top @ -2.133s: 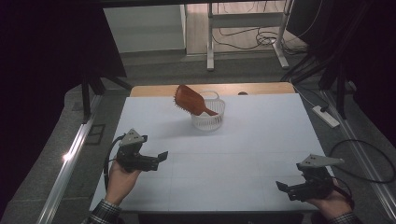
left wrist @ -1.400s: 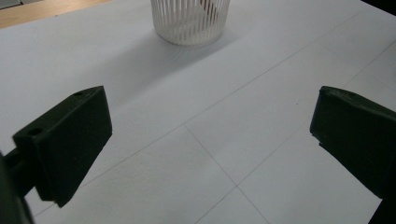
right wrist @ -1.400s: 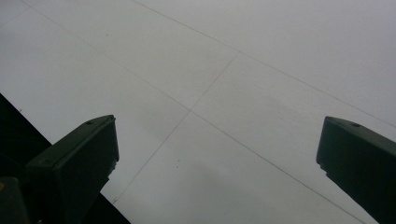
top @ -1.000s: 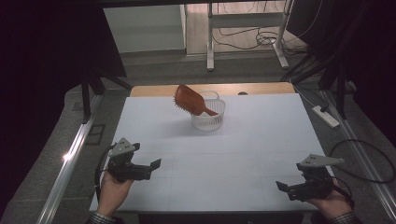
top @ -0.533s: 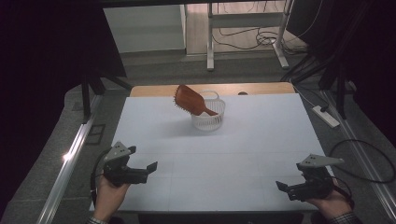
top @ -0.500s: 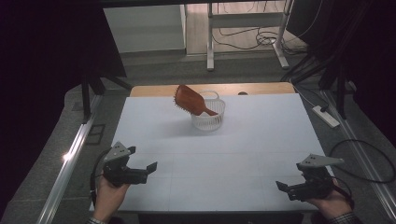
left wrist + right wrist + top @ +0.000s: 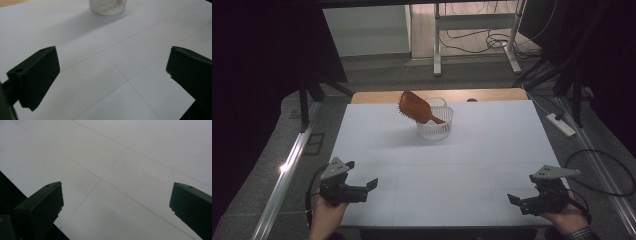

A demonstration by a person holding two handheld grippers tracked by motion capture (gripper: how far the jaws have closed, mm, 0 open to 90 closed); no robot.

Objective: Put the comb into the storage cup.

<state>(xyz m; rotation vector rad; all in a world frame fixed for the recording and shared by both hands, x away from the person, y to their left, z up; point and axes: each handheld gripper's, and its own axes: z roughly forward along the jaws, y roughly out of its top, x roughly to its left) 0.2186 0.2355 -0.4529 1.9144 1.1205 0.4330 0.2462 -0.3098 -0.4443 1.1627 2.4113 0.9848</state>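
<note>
so, scene: a white bench [image 7: 482,165] with a person's hands at its near edge, one gripper in each.
left gripper [image 7: 371,186]: released, jaws spread wide with nothing between them, low over the near left corner of the bench; its own view looks up the bench between both black jaws.
right gripper [image 7: 512,199]: released too, jaws wide apart and empty, over the near right corner, aimed inward across the bare sheet.
hairbrush [image 7: 414,107]: reddish-brown paddle brush, well ahead of both grippers near the far edge; its handle end sits down in the basket and its broad head sticks up and out over the rim, tilted away to the left.
basket [image 7: 435,131]: small white slatted cup, upright, holding the brush; from the left gripper it lies ahead and to the right, its base showing at the top of the left gripper view [image 7: 108,6].
long axis: the brush slants from upper left down to lower right, so the head leans toward the left gripper's side.
nearer hand: judged the left, by a little; both stand well apart from the brush.
next move, as a guess: a long forward reach from the left, closing across the head's flat faces rather than along its length.
</note>
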